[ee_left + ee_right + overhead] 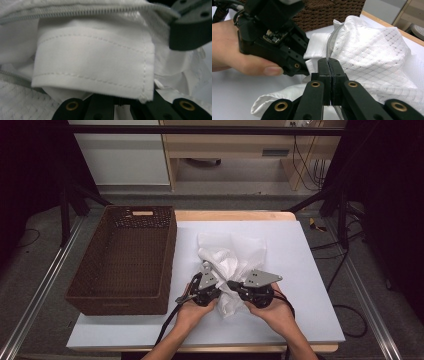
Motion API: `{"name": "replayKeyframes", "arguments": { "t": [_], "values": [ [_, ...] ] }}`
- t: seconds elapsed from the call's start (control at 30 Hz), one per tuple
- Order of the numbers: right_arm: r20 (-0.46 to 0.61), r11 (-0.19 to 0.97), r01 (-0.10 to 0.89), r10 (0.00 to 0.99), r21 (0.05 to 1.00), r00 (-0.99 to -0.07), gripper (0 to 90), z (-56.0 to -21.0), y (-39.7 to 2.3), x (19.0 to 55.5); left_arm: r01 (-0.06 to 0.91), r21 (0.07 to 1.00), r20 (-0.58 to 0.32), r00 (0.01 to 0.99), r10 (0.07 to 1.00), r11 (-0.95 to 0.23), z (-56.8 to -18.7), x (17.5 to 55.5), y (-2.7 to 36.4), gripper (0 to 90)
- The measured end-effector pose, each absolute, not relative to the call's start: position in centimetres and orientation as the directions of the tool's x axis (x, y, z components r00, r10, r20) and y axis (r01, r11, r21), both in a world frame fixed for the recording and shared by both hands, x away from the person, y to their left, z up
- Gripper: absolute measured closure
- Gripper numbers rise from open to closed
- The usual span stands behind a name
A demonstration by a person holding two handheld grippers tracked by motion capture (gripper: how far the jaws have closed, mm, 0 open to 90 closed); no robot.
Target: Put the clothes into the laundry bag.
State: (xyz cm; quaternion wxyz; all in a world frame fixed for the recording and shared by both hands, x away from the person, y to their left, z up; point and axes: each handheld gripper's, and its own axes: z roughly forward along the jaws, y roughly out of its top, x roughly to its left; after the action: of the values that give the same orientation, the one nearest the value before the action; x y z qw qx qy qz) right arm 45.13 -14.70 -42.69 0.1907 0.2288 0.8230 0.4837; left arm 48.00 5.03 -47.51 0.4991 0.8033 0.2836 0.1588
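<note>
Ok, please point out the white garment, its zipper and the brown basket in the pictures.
white garment (235, 252), high view, on its crumpled upper part.
zipper (82, 10), left gripper view, on the row of teeth near the top.
brown basket (170, 255), high view, on its right wall.

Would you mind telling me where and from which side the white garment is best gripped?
Probably along the zipper edge of the white garment, coming in from the person's near side. That edge is a firm, stitched ridge that stands up from the crumpled mesh fabric. The right gripper is already shut on it there; the left gripper clamps a hemmed fold beside it.
</note>
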Motion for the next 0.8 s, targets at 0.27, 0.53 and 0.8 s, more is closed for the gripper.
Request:
{"name": "replayKeyframes", "arguments": {
  "t": [0.27,0.53,0.8],
  "values": [
    [-0.094,0.438,0.194,0.555,0.878,-0.827,89.7,-42.9,-14.8,45.1,0.292,0.904,-0.040,0.786,0.617,-0.313,-47.2,49.3,4.6,90.0],
    [-0.084,0.430,0.197,0.552,0.881,-0.830,89.7,-42.9,-15.1,45.1,0.302,0.911,-0.058,0.766,0.640,-0.279,-47.3,50.6,4.0,90.0],
    [-0.075,0.426,0.199,0.544,0.883,-0.836,89.7,-42.9,-15.2,45.0,0.327,0.915,-0.090,0.735,0.673,-0.235,-47.8,51.7,3.7,90.0]
  ]
}}
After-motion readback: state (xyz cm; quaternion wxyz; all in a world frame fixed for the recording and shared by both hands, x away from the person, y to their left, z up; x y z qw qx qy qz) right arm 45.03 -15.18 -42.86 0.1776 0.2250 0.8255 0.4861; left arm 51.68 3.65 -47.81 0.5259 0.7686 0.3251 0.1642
